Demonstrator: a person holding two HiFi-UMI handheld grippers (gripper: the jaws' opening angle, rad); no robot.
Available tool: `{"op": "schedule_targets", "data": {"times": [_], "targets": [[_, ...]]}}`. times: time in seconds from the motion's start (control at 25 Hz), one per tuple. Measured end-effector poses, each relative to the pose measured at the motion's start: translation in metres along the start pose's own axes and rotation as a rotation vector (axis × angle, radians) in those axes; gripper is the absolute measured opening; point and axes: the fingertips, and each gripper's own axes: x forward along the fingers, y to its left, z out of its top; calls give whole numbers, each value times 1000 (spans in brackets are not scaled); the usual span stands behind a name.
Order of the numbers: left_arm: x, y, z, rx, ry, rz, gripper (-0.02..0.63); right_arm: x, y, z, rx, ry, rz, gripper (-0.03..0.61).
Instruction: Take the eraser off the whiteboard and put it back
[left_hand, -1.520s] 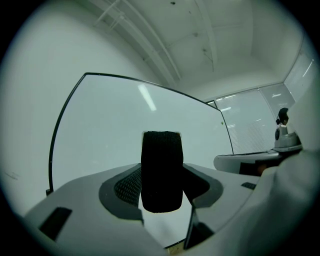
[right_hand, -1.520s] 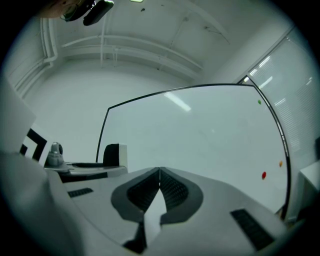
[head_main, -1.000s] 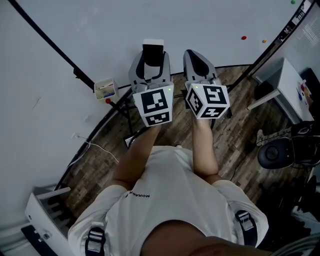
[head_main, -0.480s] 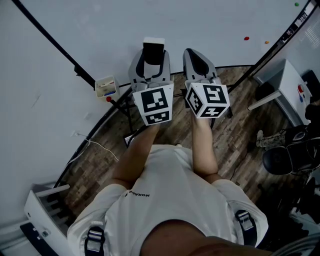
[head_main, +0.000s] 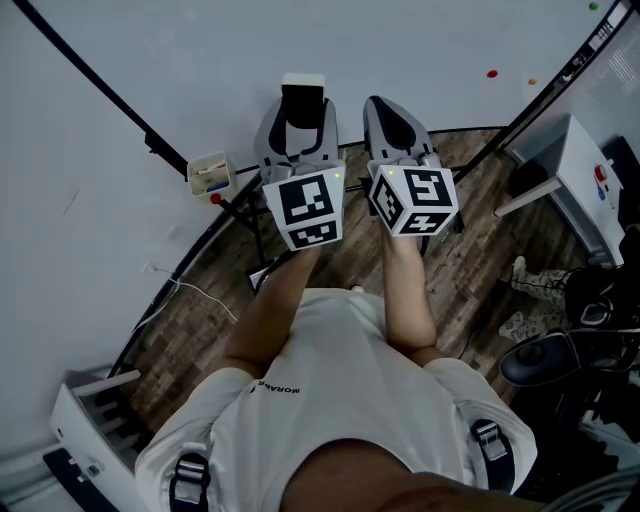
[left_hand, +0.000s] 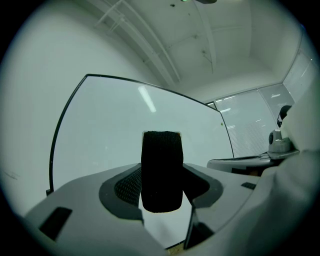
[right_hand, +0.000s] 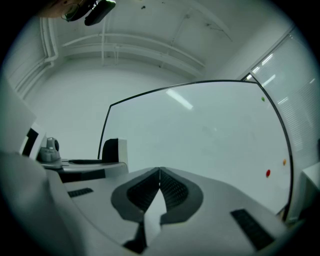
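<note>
"Eraser (left_hand: 161, 170) location?"
"It is clamped upright in your left gripper (head_main: 303, 105), black felt face toward the gripper's camera, directly in front of the whiteboard (left_hand: 105, 130). Contact with the board cannot be confirmed."
"Right gripper (right_hand: 159, 174) condition?"
"Your right jaws are pressed fully together with nothing between them. The unit sits just beside the left one, facing the same whiteboard."

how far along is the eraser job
Done: the eraser is gripped in the left tool, in front of the whiteboard; whether it touches the board is unclear. In hand: holding it. The right tool is shut and empty. Left: putting the eraser back on the board.
</note>
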Motion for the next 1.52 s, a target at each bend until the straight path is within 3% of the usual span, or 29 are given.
{"op": "schedule_targets", "data": {"times": [1.0,1.52], "targets": [[25,15,-7,1,-8,36,225,22,-4,2,3,-17,22,14],[48,33,-18,12,29,79,225,30,-11,0,6,-16,15,14]]}}
